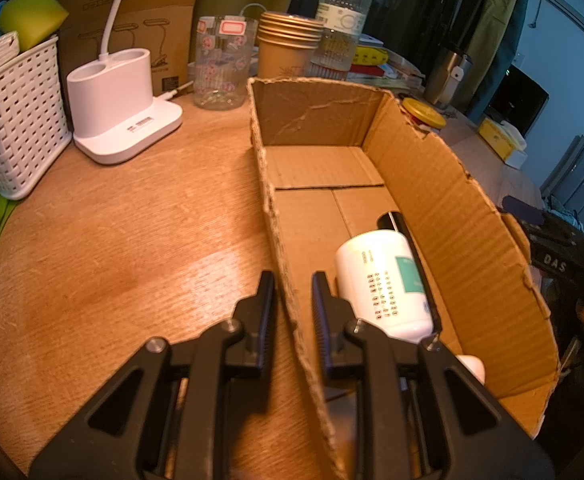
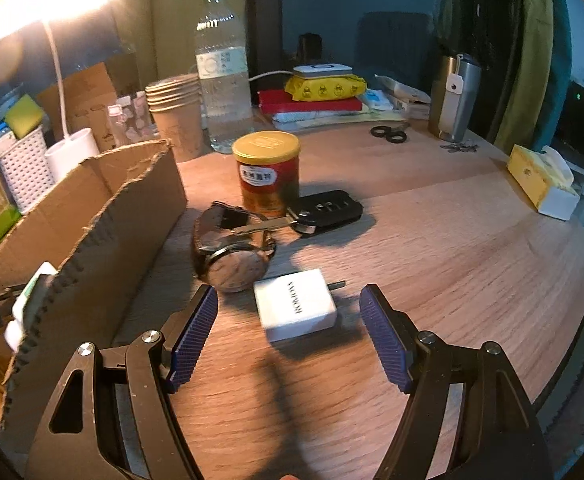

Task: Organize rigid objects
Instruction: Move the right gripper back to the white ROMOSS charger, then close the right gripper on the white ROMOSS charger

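Observation:
An open cardboard box (image 1: 452, 208) lies on the wooden table; its outer wall shows in the right wrist view (image 2: 92, 216). Inside it lie a white bottle (image 1: 380, 280) and a black pen (image 1: 412, 256). My left gripper (image 1: 292, 296) straddles the box's left wall, one finger on each side, jaws narrowly apart around the cardboard edge. My right gripper (image 2: 288, 312) is open, fingers on either side of a white charger block (image 2: 296, 304), apart from it. Beyond lie a wristwatch (image 2: 232, 252), a car key (image 2: 324, 208) and a red tin with a yellow lid (image 2: 268, 172).
A white lamp base (image 1: 124, 108), a white basket (image 1: 16, 120), a glass jar (image 1: 220, 64), paper cups (image 1: 288, 44) and a water bottle (image 1: 342, 20) stand at the back. Scissors (image 2: 388, 134), a steel tumbler (image 2: 454, 96) and a tissue box (image 2: 540, 180) are far right.

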The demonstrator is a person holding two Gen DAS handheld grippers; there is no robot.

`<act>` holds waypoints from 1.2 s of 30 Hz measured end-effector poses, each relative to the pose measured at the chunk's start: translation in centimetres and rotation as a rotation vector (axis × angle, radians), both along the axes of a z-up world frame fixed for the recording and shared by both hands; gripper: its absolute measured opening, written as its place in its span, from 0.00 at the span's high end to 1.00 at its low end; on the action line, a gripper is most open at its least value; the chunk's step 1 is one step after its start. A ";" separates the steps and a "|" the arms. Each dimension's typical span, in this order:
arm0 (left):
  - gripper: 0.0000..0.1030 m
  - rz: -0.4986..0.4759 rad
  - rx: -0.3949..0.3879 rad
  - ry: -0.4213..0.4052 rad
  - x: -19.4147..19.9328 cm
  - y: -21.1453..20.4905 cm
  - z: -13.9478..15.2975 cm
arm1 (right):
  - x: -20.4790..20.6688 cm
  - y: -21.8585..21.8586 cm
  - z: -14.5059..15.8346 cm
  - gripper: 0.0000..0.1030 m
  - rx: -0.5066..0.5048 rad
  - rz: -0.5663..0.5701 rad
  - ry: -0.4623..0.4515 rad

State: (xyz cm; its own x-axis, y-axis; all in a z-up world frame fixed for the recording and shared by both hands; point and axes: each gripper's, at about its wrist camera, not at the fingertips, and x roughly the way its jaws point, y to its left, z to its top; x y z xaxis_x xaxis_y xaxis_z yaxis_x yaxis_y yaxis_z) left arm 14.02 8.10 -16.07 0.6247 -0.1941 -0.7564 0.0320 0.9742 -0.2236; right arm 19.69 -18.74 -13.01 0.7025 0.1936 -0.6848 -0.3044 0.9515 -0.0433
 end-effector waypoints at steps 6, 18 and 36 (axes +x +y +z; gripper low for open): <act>0.80 0.000 0.000 0.000 0.0 0.0 0.0 | 1.4 -0.2 -0.3 0.26 -0.027 -0.001 0.022; 0.80 0.000 0.000 0.000 0.0 0.0 0.0 | 2.9 0.0 -1.4 0.26 -0.037 0.008 0.085; 0.80 0.001 -0.001 0.001 0.0 0.0 0.0 | 3.2 0.3 -2.0 0.38 -0.054 0.015 0.118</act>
